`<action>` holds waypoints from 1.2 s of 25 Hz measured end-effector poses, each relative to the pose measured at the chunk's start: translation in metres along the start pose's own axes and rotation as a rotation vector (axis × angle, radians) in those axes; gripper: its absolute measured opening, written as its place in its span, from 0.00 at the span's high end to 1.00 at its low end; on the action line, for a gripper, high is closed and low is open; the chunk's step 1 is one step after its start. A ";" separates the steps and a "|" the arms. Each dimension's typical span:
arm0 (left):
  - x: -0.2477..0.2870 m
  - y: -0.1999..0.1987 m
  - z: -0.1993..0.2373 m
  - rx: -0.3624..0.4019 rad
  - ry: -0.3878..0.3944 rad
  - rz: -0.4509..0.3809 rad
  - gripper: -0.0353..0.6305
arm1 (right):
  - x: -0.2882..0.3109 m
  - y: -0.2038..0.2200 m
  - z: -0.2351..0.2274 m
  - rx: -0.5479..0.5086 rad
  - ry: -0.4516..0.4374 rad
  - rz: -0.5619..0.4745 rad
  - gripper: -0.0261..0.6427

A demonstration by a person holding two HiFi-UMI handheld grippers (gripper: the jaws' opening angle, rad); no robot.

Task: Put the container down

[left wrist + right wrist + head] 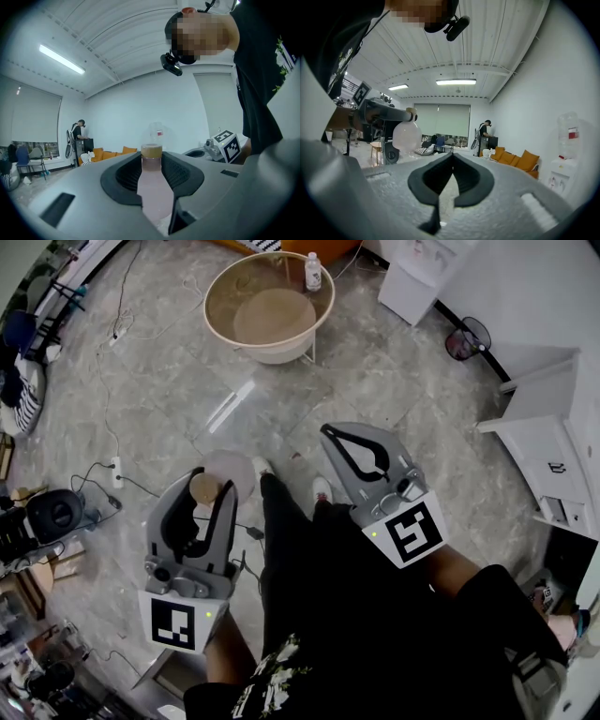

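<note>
The container [234, 471] is a pale pink, round-bodied bottle with a tan cap. My left gripper [212, 484] is shut on it and holds it in the air above the floor, at the lower left of the head view. In the left gripper view the container [153, 187] fills the gap between the black pads, with its cap toward the tips of the left gripper [151, 158]. My right gripper [330, 433] hangs to the right of it, shut on nothing. The right gripper [452, 157] has its pads touching at the tip, and the held container [406, 135] shows at the upper left of that view.
A round glass-topped table [217, 307] stands ahead with a small bottle [313, 272] on it. White cabinets [553, 442] line the right side. Cables and a power strip [116, 470] lie on the grey floor at left. The person's legs and shoes [321, 489] are below the grippers.
</note>
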State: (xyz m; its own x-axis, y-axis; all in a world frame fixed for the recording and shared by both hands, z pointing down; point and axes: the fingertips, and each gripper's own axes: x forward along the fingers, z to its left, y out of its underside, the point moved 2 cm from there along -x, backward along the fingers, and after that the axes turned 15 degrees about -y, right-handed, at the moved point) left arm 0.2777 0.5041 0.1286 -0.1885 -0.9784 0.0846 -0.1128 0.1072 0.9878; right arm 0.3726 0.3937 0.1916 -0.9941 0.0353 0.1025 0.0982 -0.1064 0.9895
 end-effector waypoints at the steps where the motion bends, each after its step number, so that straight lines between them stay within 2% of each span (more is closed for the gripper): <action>1: 0.003 0.001 0.002 -0.005 -0.003 0.002 0.74 | 0.001 0.002 -0.002 0.002 -0.001 0.005 0.97; 5: 0.018 0.001 0.006 -0.008 -0.009 -0.003 0.74 | 0.003 0.011 -0.018 0.027 0.014 0.014 0.97; 18: 0.057 0.005 0.049 -0.014 -0.020 -0.021 0.74 | 0.049 0.015 -0.054 0.005 0.014 0.013 0.97; 30: 0.106 0.008 0.131 -0.018 -0.019 -0.014 0.74 | 0.139 0.009 -0.092 0.016 0.006 0.021 0.97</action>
State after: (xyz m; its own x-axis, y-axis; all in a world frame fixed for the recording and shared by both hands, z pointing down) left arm 0.1288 0.4248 0.1287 -0.2051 -0.9763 0.0689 -0.0976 0.0904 0.9911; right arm 0.2313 0.3062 0.2051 -0.9921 0.0278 0.1224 0.1194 -0.0913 0.9886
